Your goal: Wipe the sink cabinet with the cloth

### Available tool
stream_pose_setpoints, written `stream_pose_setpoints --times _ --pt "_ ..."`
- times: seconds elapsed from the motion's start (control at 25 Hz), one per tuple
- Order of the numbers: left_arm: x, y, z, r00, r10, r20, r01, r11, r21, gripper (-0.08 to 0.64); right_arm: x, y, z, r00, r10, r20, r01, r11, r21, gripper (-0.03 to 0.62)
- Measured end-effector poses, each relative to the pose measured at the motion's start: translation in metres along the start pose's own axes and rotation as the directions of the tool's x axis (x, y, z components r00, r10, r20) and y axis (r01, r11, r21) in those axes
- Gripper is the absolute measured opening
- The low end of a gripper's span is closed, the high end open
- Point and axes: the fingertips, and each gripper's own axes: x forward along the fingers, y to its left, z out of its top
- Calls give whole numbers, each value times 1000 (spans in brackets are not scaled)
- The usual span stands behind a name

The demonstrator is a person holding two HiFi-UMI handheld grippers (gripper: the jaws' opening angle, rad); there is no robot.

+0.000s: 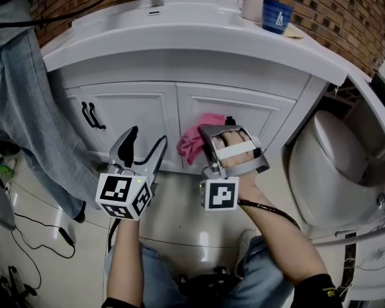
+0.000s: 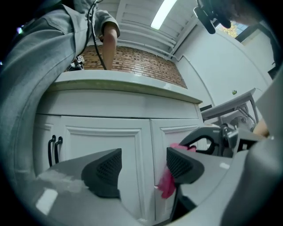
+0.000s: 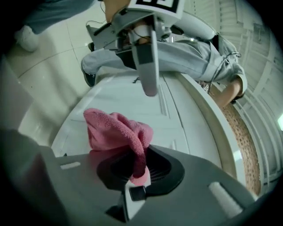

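Observation:
A bunched pink cloth [image 1: 194, 139] is pressed against the right door of the white sink cabinet [image 1: 144, 108]. My right gripper [image 1: 212, 133] is shut on the cloth [image 3: 118, 132], which bulges out past the jaws onto the door panel. My left gripper [image 1: 144, 147] hangs open in front of the left door, holding nothing; between its dark pads [image 2: 106, 170] I see the door seam. The pink cloth [image 2: 167, 184] shows just behind the right pad, with my right gripper [image 2: 212, 139] beside it.
Black handles [image 1: 91, 115] sit on the far left door. A white toilet [image 1: 331, 168] stands close on the right. A person in grey clothing [image 1: 30, 120] stands at the left. A blue cup [image 1: 276, 15] rests on the countertop. Cables [image 1: 36, 231] lie on the tiled floor.

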Motion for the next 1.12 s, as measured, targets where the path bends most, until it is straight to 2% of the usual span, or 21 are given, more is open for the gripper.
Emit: stream_pose_setpoints --times 0.12,0.2,0.24,0.32,0.44,0.56,0.72,0.84,0.96,1.12 --pt "-8 11 1 1000 26 9 -26 1000 -10 319 32 42 40 992 122 38 -118 989 -91 49" --pt "-11 13 0 1000 25 1 -25 1000 5 319 47 63 36 984 177 -18 -177 968 -178 49" --pt "-12 15 -1 1000 24 -5 -24 1000 14 319 51 70 30 981 190 -42 -194 963 -189 49" --pt "-15 20 0 1000 23 -10 -23 999 25 319 50 76 21 978 205 -32 -208 972 -113 49" --pt "-15 24 3 1000 17 0 -17 1000 22 319 33 84 -22 964 236 -125 -254 955 -154 49" --pt "-8 17 3 1000 -5 11 5 1000 11 319 9 95 -66 949 267 -166 -283 955 -85 49" --pt "4 -8 7 998 -54 27 54 998 18 319 -25 86 -147 918 223 -328 -273 955 -114 49" --pt "10 -20 8 997 -72 28 71 997 30 319 -40 78 -178 899 200 -389 -253 963 -89 49" --pt "11 -22 8 997 -69 26 68 997 24 319 -39 77 -166 912 194 -361 -232 971 -64 49" --pt "8 -16 6 999 -48 21 48 999 25 319 -15 74 -101 962 176 -206 -197 977 -83 51"
